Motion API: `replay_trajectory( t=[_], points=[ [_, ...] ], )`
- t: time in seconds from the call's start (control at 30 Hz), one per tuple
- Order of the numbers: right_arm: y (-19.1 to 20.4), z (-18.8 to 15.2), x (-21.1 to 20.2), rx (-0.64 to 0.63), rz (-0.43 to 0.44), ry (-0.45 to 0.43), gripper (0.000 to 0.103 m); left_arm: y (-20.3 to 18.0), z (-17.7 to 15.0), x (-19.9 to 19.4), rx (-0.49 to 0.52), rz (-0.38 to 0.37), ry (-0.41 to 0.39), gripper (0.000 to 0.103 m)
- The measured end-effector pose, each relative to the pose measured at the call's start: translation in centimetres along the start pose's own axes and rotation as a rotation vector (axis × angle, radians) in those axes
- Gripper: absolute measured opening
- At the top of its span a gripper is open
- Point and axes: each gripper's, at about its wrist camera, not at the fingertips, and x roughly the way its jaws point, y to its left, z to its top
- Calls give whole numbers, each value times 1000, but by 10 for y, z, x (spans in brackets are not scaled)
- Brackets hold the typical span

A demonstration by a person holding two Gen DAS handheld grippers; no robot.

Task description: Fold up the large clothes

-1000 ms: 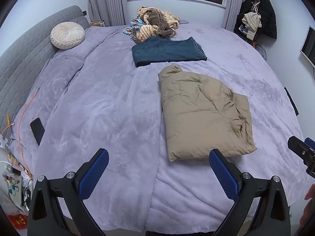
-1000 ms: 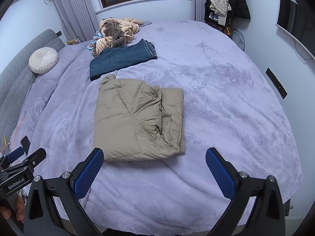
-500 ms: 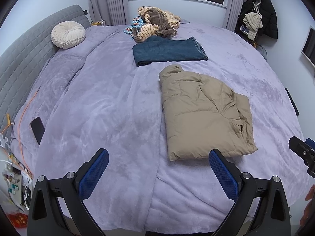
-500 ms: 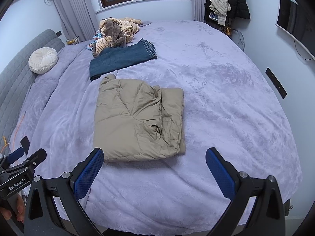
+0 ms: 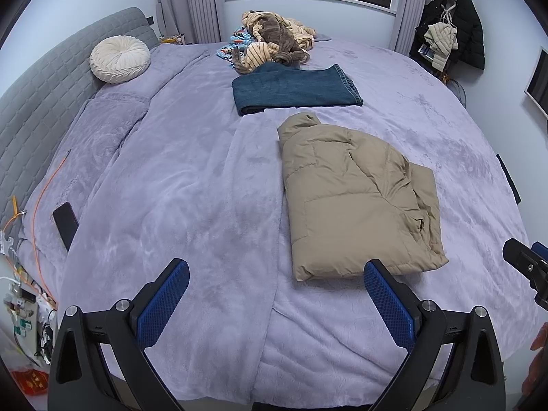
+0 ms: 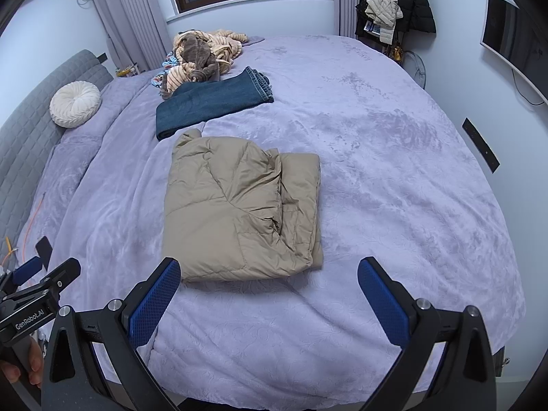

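1. On the bed (image 5: 191, 178), under a lilac plush cover, I see the tan puffer jacket (image 5: 356, 198) lying folded into a rough rectangle, collar end toward 12 o'clock, a sleeve fold along its 3 o'clock edge.
2. From my left camera the jacket sits at about 1 o'clock; from my right camera (image 6: 243, 205) it sits at about 11 o'clock, near the foot edge of the bed.
3. Left tongs (image 5: 274, 294): released, blue pads spread wide, nothing between them, held over the near edge of the bed. The right-hand pad overlaps the jacket's near hem in view; I cannot tell whether it touches.
4. Right tongs (image 6: 269, 294): released as well, pads wide apart and empty, just short of the jacket's near edge.
5. Folded jeans (image 5: 294, 90) lie just beyond the jacket's collar at 12 o'clock.
6. Past the jeans, a heap of striped and brown clothes (image 5: 274, 41) sits near the window.
7. A round cream cushion (image 5: 120, 59) rests against the grey headboard at 10 o'clock.
8. A dark phone (image 5: 65, 222) lies at the bed's 9 o'clock edge.
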Motion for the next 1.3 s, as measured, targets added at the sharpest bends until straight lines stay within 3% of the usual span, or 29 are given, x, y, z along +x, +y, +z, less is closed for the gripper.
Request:
replay_trajectory(
  t=[1.3],
  points=[
    [3, 1, 0, -8, 6, 0, 103, 4, 0, 0, -3, 4, -1, 102]
  ],
)
